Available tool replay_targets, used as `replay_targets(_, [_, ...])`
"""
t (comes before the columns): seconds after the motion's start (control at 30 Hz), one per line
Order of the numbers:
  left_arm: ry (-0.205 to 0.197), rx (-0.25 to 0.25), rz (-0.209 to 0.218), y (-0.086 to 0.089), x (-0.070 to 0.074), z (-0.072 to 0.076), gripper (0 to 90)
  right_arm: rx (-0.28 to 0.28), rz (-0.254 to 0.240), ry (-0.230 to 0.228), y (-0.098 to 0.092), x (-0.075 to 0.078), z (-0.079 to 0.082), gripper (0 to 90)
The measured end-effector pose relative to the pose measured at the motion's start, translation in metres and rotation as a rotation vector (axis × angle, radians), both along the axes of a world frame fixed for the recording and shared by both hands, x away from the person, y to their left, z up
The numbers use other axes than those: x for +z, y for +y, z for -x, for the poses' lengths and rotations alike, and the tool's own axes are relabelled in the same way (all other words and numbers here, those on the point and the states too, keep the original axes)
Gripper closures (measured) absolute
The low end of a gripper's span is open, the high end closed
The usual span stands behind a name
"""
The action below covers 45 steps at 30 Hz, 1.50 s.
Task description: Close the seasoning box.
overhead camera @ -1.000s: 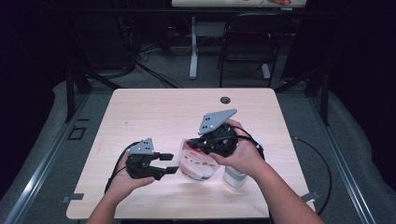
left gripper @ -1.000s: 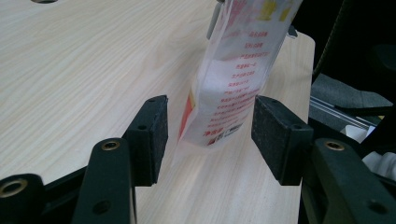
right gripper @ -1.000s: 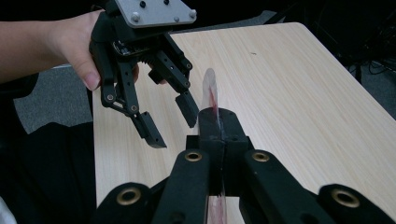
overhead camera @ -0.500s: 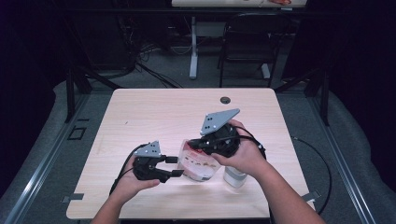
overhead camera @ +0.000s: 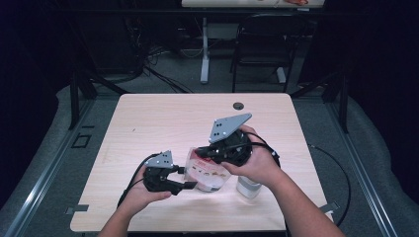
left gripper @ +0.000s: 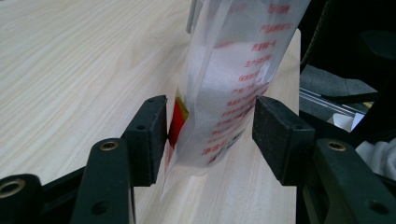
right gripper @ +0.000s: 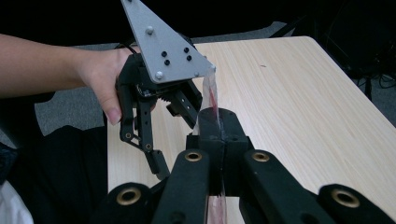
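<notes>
Standing beside the bag [overhead camera: 207, 173], a white container [overhead camera: 248, 186].

The clear plastic bag [left gripper: 224, 88] carries red printed lettering over white contents; black grippers bear grey plates; the table [overhead camera: 163, 123] is pale woodgrain.

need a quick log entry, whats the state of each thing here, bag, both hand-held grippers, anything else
plastic bag: upright over the table, white powder inside, top edge pinched
right hand-held gripper: shut on the plastic bag's top edge
left hand-held gripper: open, jaws either side of the bag's lower part, one pad at the bag, the other apart
white container: standing on the table, partly hidden by the right hand
</notes>
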<state>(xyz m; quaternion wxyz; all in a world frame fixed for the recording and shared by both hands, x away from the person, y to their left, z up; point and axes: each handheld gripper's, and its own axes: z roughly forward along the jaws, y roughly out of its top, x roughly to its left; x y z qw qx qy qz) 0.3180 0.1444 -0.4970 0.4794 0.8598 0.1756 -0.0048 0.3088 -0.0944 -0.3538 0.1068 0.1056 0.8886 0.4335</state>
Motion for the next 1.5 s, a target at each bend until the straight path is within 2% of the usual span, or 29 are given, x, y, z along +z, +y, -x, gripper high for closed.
replay_targets(0.5, [-0.016,-0.035,-0.015,-0.01,-0.006,0.001,39.4,0.02,-0.002,-0.003,0.004,0.004,0.002,90.0])
replay_targets(0.63, [-0.008,-0.035,-0.013,-0.01,-0.008,0.001,38.9,0.021,-0.004,-0.002,0.005,0.006,0.002,90.0])
replay_targets(0.73, [-0.002,-0.035,-0.033,-0.012,-0.013,0.0,38.1,0.027,-0.02,0.0,0.003,0.008,0.002,90.0])
replay_targets(0.83, [0.003,-0.038,-0.023,-0.013,-0.015,0.0,38.1,0.028,-0.017,-0.004,0.004,0.009,0.003,90.0])
replay_targets(1.0, [0.009,-0.041,-0.03,-0.016,-0.02,-0.001,37.9,0.029,-0.021,-0.003,0.003,0.01,0.003,90.0])
replay_targets(1.17, [0.017,-0.053,-0.031,-0.015,-0.021,0.0,41.5,0.027,-0.02,-0.006,0.002,0.01,0.003,90.0])
replay_targets(1.3, [0.012,-0.035,-0.042,-0.014,-0.021,-0.002,44.5,0.027,-0.025,-0.001,0.002,0.008,0.003,90.0])
replay_targets(1.5, [0.024,-0.039,-0.04,-0.012,-0.02,-0.002,50.6,0.032,-0.024,-0.001,0.003,0.008,0.004,90.0])
